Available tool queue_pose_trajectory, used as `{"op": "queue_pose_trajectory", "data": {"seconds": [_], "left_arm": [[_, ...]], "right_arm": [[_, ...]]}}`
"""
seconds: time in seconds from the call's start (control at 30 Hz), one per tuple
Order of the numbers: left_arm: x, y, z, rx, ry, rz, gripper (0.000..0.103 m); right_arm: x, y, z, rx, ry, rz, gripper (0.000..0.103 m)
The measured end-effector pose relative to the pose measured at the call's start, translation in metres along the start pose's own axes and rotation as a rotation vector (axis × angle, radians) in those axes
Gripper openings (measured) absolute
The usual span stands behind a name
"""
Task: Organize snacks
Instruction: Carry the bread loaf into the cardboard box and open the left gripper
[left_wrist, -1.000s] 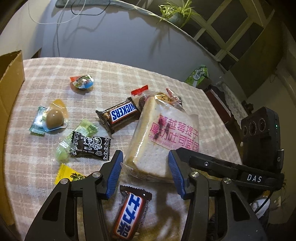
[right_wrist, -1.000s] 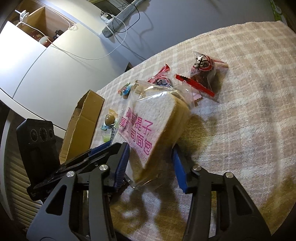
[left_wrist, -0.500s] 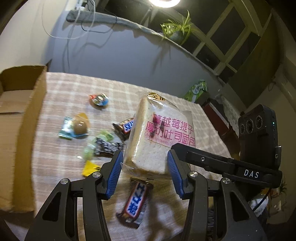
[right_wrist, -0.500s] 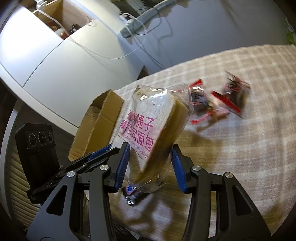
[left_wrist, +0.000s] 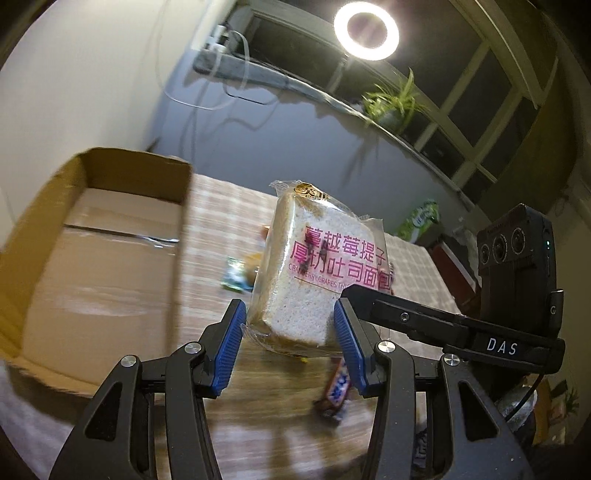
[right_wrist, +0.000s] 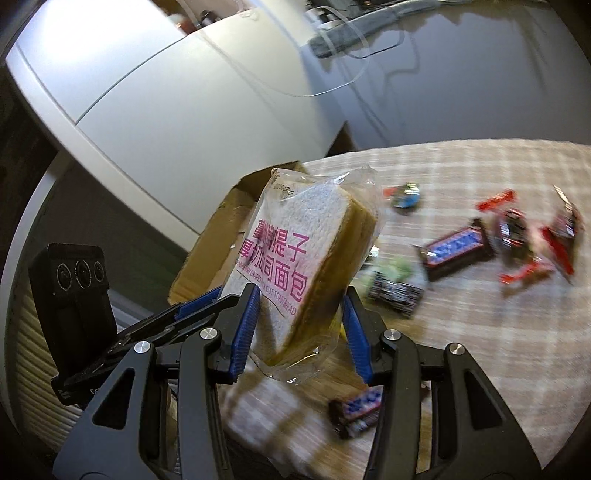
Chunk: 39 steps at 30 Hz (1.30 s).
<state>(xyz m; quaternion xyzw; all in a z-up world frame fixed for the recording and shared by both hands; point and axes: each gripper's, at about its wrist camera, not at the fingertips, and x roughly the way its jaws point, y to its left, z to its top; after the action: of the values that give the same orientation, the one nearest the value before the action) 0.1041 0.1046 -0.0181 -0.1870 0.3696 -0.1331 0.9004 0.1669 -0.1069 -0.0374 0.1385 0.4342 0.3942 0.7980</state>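
The bag of sliced toast bread (left_wrist: 314, 269) is held upright in the air above the checked tablecloth (left_wrist: 229, 206) — clamped between the left gripper (left_wrist: 288, 332) and right gripper (right_wrist: 301, 325), beside the open cardboard box (left_wrist: 92, 236). "CRANBERRY GRAPES" is printed in pink.

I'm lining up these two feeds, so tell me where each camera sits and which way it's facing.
Left wrist: on the left gripper, looking along its fingers at the bread bag, with the cardboard box behind; the right gripper crosses its right side.
Right wrist: on the right gripper, facing the bread and the candy-strewn table.
Shared: bread, box, each other's gripper.
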Motion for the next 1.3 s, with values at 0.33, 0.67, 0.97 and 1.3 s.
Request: {"op": "queue_pose_trajectory", "data": {"seconds": [0.33, 0.67, 0.97, 1.3], "left_arm": [[-0.035, 0.051, -0.001, -0.084, -0.054, 0.104, 0.047], [-0.054, 0.093, -0.006, -0.142, -0.079, 0.181, 0.047], [-0.05, 0.115, -0.008, -0.166, -0.069, 0.21, 0.047], [-0.051, 0.117, -0.011, -0.161, -0.073, 0.233, 0.041]], "right_arm": [[0.062, 0.051, 0.015, -0.104, 0.092, 0.069, 0.048], [0.117, 0.087, 0.019, -0.155, 0.163, 0.106, 0.048], [0.149, 0.1, 0.019, -0.182, 0.203, 0.089, 0.048], [0.156, 0.107, 0.023, -0.217, 0.19, 0.058, 0.048]]}}
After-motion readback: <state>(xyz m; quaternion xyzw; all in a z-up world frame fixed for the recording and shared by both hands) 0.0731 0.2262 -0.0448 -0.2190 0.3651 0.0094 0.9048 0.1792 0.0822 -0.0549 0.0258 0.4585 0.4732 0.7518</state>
